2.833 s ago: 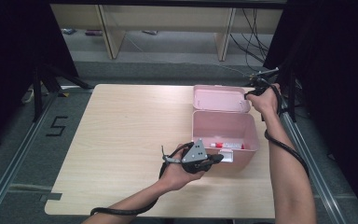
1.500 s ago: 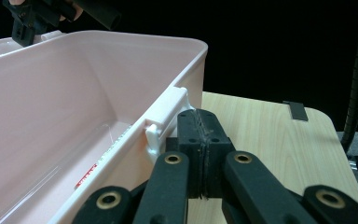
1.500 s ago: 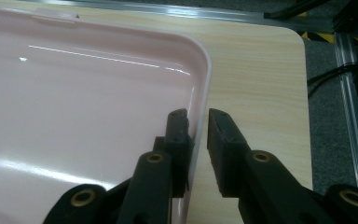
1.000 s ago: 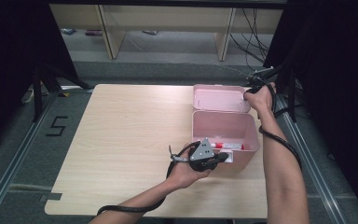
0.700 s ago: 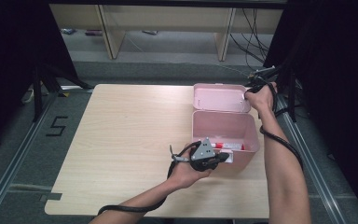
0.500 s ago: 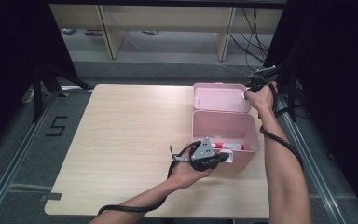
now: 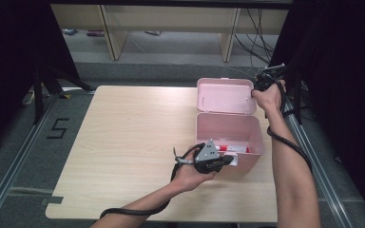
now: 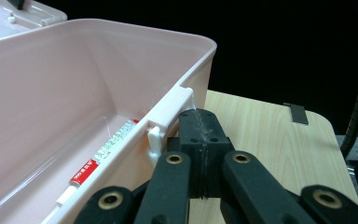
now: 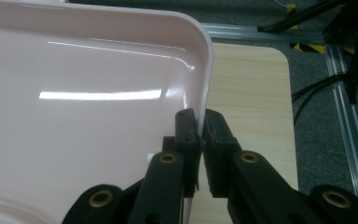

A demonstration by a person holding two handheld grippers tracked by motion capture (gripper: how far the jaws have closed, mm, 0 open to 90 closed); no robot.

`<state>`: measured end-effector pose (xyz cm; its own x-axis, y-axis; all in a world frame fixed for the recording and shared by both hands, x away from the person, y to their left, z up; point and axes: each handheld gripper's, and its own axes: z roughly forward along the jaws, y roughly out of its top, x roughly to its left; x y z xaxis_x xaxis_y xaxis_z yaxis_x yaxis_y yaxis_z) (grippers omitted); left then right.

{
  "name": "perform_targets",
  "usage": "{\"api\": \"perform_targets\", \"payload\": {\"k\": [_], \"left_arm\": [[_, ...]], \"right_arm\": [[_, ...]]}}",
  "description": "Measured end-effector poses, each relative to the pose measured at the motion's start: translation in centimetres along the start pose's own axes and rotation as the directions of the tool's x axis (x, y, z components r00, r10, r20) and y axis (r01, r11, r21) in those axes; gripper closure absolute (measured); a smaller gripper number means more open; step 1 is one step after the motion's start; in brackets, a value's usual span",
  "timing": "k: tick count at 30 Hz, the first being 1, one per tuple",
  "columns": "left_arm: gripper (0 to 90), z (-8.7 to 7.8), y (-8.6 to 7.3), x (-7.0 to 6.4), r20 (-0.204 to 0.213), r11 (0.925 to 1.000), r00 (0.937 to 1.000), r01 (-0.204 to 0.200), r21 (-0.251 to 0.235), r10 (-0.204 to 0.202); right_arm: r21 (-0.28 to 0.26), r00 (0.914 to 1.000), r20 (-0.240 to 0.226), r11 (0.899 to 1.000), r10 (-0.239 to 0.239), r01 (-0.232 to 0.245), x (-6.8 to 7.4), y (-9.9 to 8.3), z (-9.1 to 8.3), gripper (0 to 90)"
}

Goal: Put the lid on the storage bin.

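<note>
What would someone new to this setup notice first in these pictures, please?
Most striking is the open pink box at the right side of the wooden table, with its lid thrown back. The right tool pinches the lid's rim at the far right, while the left tool, its jaws closed together, presses against the white latch on the box's near wall.
</note>
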<state>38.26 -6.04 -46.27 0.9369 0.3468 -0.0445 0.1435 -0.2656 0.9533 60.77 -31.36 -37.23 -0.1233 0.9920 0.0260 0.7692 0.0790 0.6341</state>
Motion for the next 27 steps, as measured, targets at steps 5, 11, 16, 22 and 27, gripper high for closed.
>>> {"api": "perform_targets", "payload": {"k": [5,11,16,22,27], "left_arm": [[89.7,0.0,0.0,0.0,0.000,1.0000,1.0000,-0.001,0.003,0.001],[89.6,0.0,0.1,0.0,0.001,1.0000,1.0000,-0.002,0.005,0.002],[89.7,0.0,0.1,0.1,0.003,0.9999,1.0000,-0.007,0.009,0.007],[89.7,0.0,0.2,0.1,0.003,0.9999,1.0000,-0.008,0.014,0.008],[89.7,0.0,0.1,0.1,0.004,0.9999,1.0000,-0.008,0.013,0.008]], "right_arm": [[-0.016,1.0000,-0.003,1.000,-0.001,0.001,-0.1,0.2,-0.8,87.1],[-0.034,0.9999,-0.017,0.999,0.002,-0.003,0.0,0.5,-2.0,87.6],[-0.054,0.9996,-0.028,0.998,0.011,-0.013,0.1,0.5,-2.7,88.0],[-0.070,0.9992,-0.038,0.997,0.014,-0.017,0.1,0.5,-3.7,88.2],[-0.090,0.9991,-0.042,0.996,0.001,-0.005,0.0,0.3,-4.4,88.5]]}}
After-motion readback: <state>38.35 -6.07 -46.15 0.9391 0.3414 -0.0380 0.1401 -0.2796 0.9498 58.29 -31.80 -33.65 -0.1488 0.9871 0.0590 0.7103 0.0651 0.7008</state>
